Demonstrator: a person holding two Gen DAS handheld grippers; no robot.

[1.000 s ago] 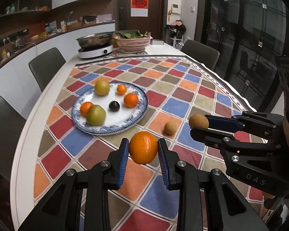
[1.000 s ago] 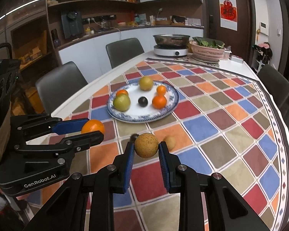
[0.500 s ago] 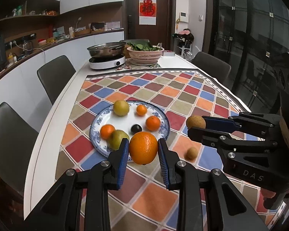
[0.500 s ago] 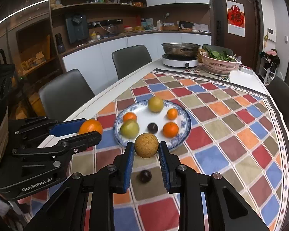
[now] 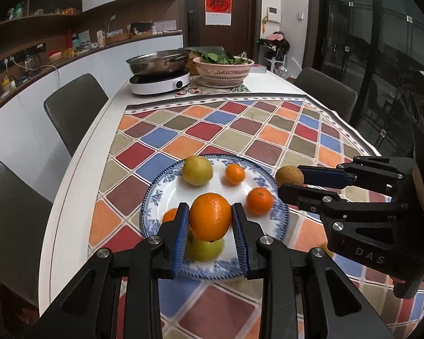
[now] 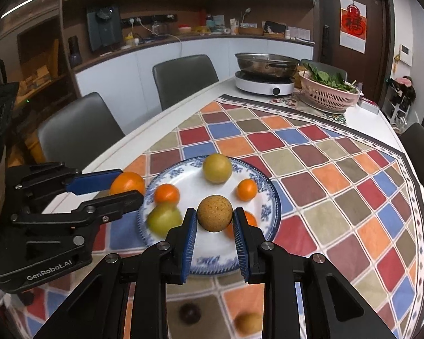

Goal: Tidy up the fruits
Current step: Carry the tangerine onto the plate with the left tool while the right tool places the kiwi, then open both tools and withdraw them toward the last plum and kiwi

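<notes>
My left gripper [image 5: 210, 220] is shut on a large orange [image 5: 210, 220] and holds it above the near part of the blue-and-white plate [image 5: 152, 197]. My right gripper [image 6: 214, 217] is shut on a brown round fruit [image 6: 214, 217], also above the plate [image 6: 268, 186]. The plate holds a yellow-green fruit [image 6: 217, 168], small oranges [image 6: 247, 189] and a green fruit [image 6: 164, 218]. A dark fruit [image 6: 189, 312] and a small brown fruit [image 6: 248, 322] lie on the cloth near me. Each gripper shows in the other's view: the right [image 5: 292, 182] and the left [image 6: 127, 188].
A checkered cloth [image 5: 240, 130] covers the white table [image 5: 79, 175]. At the far end stand a hot pot on a cooker [image 5: 159, 70] and a pink basket of greens [image 5: 223, 69]. Grey chairs [image 5: 73, 107] line the left and far right sides.
Both grippers have moved forward with their fruits and now hang over the plate. The dark and small brown fruits on the cloth have fallen behind them.
</notes>
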